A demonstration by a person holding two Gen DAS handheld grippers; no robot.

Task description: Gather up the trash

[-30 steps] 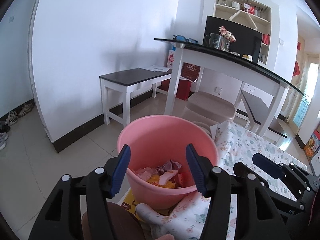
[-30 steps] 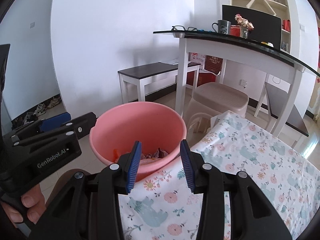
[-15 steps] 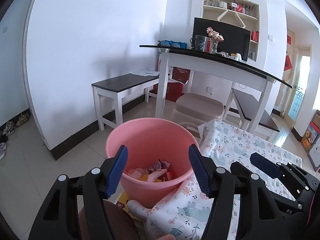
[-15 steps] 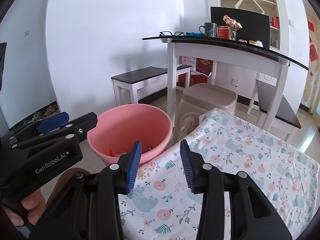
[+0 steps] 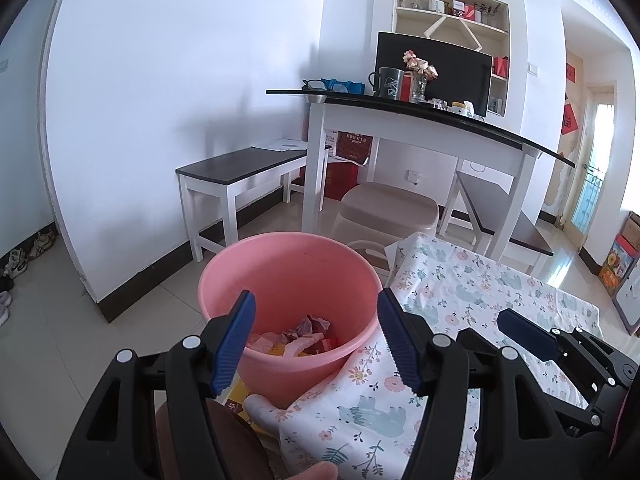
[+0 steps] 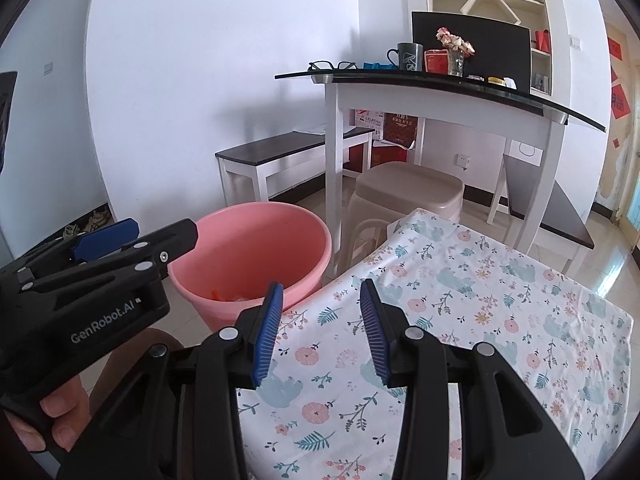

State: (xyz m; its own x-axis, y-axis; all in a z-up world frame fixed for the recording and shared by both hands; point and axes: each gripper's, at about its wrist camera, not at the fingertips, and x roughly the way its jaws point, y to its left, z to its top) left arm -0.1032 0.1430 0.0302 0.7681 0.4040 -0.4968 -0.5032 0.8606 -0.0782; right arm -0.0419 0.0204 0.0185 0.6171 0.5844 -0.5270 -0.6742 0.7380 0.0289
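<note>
A pink plastic bin [image 5: 288,280] stands on the floor at the left end of a table with a floral cloth [image 5: 460,292]. Crumpled wrappers and scraps of trash [image 5: 298,336] lie in its bottom. My left gripper [image 5: 314,336] is open and empty, held just this side of the bin over its near rim. My right gripper [image 6: 320,328] is open and empty above the cloth [image 6: 460,312], right of the bin [image 6: 256,248]. The left gripper [image 6: 100,272] also shows in the right wrist view.
A beige plastic stool [image 5: 390,208] stands behind the bin. A tall white table with a dark top [image 5: 420,120] holds a mug, flowers and glasses. A low dark-topped bench [image 5: 240,168] stands by the white wall. Shoes [image 5: 16,264] lie on the floor at far left.
Both grippers have drawn back and risen a little, so the bin looks smaller and lower and more of the room shows. Both stay open and empty.
</note>
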